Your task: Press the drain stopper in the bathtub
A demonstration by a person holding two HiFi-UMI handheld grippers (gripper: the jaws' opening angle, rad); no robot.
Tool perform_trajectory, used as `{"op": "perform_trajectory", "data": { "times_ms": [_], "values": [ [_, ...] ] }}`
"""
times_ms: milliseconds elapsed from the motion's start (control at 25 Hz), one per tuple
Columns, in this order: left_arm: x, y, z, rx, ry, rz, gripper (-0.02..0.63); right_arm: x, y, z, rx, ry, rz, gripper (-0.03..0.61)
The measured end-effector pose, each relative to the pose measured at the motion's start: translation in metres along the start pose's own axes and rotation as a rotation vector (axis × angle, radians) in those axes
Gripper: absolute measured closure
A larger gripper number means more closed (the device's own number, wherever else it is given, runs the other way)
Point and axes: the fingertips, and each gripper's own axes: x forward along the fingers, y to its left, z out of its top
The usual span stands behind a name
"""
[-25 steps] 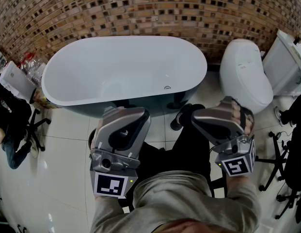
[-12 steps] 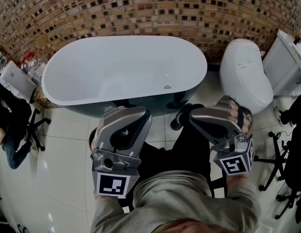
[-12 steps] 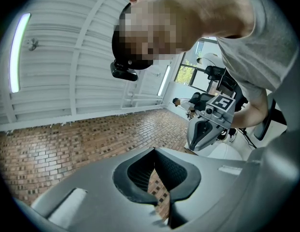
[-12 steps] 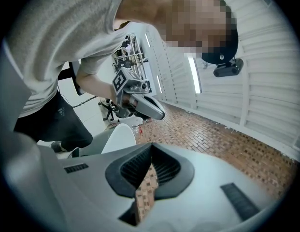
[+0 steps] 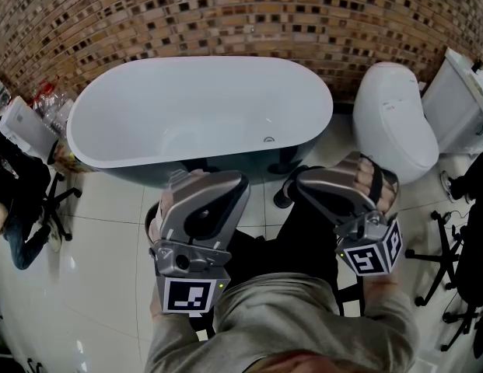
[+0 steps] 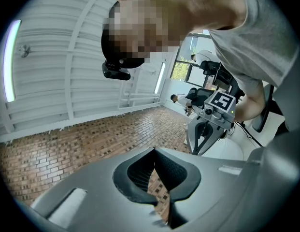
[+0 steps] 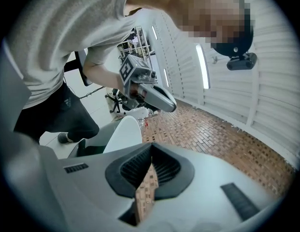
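A bathtub [image 5: 201,62] is set against a wall [image 5: 225,14], with a toilet [image 5: 393,119] placed to its right. A drain stopper [image 5: 268,140] is seated in the tub. The left gripper [image 5: 214,179] and right gripper [image 5: 305,179] are held side by side before it.

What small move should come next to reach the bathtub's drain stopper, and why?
Probably swing the right hand-held gripper forward over the bathtub rim toward the drain stopper: it and the left hand-held gripper sit shut and empty outside the tub, and the stopper lies nearer the right one.

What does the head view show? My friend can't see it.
A person holds the left claw and right claw, both shut and empty, before a white bathtub. A brick wall is behind it, a toilet beside it.
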Motion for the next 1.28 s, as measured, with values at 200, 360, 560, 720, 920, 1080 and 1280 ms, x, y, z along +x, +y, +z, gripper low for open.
{"op": "perform_trajectory", "data": {
  "times_ms": [200,360,560,720,920,1080,1280],
  "values": [
    [0.000,-0.003,0.001,0.028,0.001,-0.005,0.612,0.002,0.008,-0.006,-0.023,0.032,0.015,0.578],
    [0.000,-0.004,0.001,0.038,0.003,-0.011,0.612,0.004,0.009,-0.006,-0.033,0.041,0.020,0.578],
    [0.001,-0.006,0.002,0.044,0.002,-0.011,0.612,0.005,0.012,-0.008,-0.040,0.048,0.029,0.578],
    [0.003,-0.010,0.001,0.067,0.008,-0.018,0.612,0.007,0.015,-0.011,-0.047,0.055,0.040,0.578],
    [0.004,-0.015,0.003,0.101,0.007,-0.033,0.612,0.010,0.020,-0.013,-0.062,0.069,0.056,0.578],
    [0.003,-0.019,0.003,0.120,0.003,-0.038,0.612,0.011,0.020,-0.014,-0.062,0.069,0.060,0.578],
    [0.005,-0.022,0.006,0.150,0.002,-0.049,0.612,0.012,0.024,-0.015,-0.068,0.078,0.070,0.578]
  ]
}}
